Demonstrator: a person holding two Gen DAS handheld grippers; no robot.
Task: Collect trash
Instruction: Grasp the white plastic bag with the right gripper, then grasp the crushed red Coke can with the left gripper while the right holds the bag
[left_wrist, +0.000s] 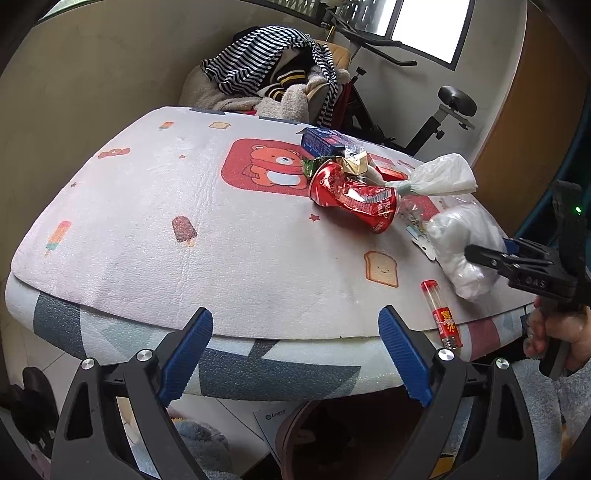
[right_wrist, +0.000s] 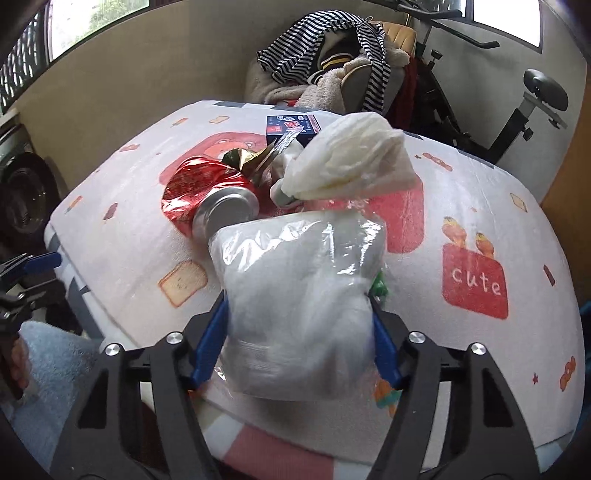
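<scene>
A clear bag stuffed with white paper (right_wrist: 299, 295) lies at the near edge of the cartoon-print table mat (right_wrist: 461, 184). My right gripper (right_wrist: 297, 306) is shut on it, a blue pad pressing each side; the same bag (left_wrist: 461, 243) shows in the left wrist view. Behind it lie a crushed red can (right_wrist: 199, 188), a knotted white bag (right_wrist: 351, 155), a gold wrapper (right_wrist: 251, 158) and a blue box (right_wrist: 291, 125). A small red tube (left_wrist: 443, 317) rests near the mat's front edge. My left gripper (left_wrist: 295, 317) hangs open at the table's near edge, nothing between its pads.
A chair piled with striped and fleecy clothes (left_wrist: 273, 74) stands behind the table, with an exercise bike (left_wrist: 443, 110) to its right. A brown round container (left_wrist: 314, 435) sits on the floor under the table edge. A dark round appliance (right_wrist: 22, 192) stands at the left.
</scene>
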